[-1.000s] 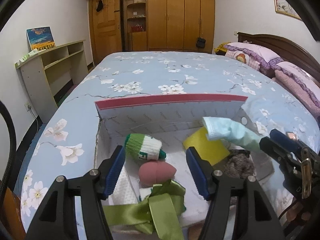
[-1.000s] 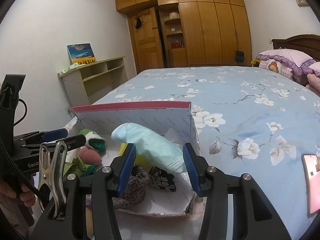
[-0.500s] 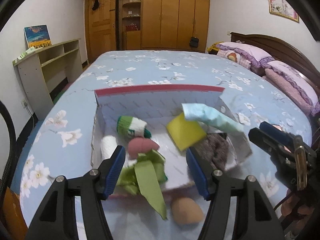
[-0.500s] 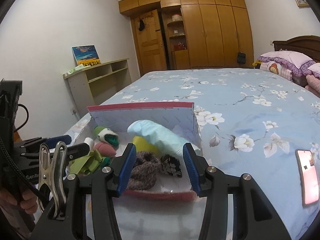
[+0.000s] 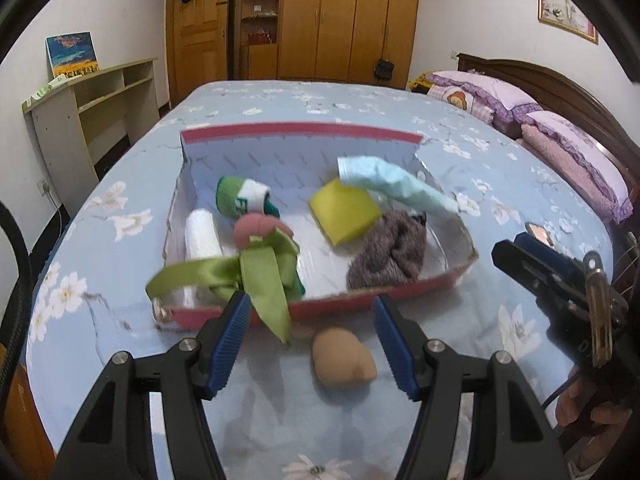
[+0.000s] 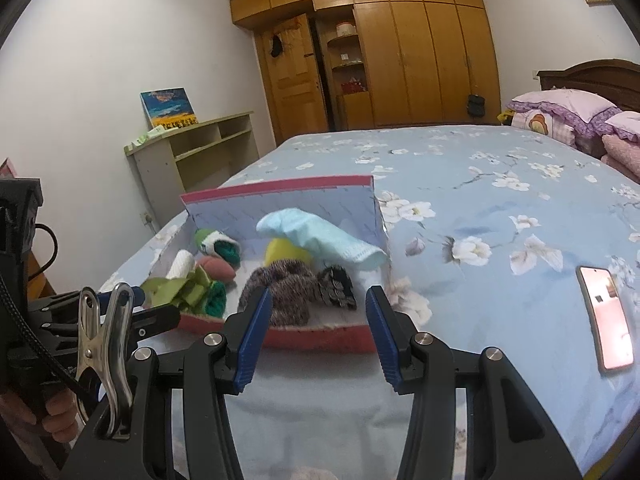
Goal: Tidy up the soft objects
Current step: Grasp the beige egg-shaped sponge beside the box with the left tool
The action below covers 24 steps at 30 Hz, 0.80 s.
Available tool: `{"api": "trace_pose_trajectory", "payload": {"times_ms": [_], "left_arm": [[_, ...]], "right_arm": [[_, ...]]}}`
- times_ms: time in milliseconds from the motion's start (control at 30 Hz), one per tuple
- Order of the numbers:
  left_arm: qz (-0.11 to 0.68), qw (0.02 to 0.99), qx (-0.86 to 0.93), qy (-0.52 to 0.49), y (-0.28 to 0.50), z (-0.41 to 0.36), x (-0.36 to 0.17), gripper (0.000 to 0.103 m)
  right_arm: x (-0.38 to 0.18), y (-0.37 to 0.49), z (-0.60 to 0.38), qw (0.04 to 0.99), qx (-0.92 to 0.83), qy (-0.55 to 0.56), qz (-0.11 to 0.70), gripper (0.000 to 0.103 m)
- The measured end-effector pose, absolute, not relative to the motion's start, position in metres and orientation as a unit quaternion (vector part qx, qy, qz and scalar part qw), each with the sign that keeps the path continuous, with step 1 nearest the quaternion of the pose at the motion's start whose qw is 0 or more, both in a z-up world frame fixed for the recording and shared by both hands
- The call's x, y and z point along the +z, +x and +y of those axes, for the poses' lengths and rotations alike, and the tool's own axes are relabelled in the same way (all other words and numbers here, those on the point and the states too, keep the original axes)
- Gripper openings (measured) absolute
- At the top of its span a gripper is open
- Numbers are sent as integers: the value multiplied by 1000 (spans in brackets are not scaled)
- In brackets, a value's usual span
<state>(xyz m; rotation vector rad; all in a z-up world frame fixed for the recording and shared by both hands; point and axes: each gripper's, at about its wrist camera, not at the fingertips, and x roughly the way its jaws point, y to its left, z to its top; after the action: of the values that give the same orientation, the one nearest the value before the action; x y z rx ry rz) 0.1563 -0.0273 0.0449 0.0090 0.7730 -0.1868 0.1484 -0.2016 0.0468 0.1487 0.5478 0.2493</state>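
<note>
A red-rimmed cardboard box [image 5: 300,130] sits on the bed and holds several soft items. Among them are a green-and-white sock roll [image 5: 240,196], a pink sponge [image 5: 256,230], a yellow sponge [image 5: 344,210], a light blue cloth [image 5: 396,184] and a brown knit piece [image 5: 388,252]. A green ribbon [image 5: 260,276] hangs over the front rim. A tan sponge [image 5: 344,360] lies on the bedspread in front of the box, under my open left gripper [image 5: 310,308]. My right gripper [image 6: 318,308] is open and holds nothing, just short of the box [image 6: 280,188].
A phone [image 6: 606,312] lies on the bedspread to the right of the box. Pillows [image 5: 572,148] and the headboard are at the far right, a low shelf unit [image 5: 92,100] stands by the left wall, and wardrobes fill the back.
Both grippers have drawn back from the box, which now looks smaller and farther. The tan sponge in front of the box has come into the left wrist view.
</note>
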Motion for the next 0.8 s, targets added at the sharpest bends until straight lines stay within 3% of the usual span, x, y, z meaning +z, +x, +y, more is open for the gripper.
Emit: {"api": "trace_pose_trajectory", "payload": {"times_ms": [800], "left_arm": [[441, 893, -92, 6, 162, -52, -12, 66]], "right_arm": [[9, 125, -216, 939, 116, 95, 310, 50]]}}
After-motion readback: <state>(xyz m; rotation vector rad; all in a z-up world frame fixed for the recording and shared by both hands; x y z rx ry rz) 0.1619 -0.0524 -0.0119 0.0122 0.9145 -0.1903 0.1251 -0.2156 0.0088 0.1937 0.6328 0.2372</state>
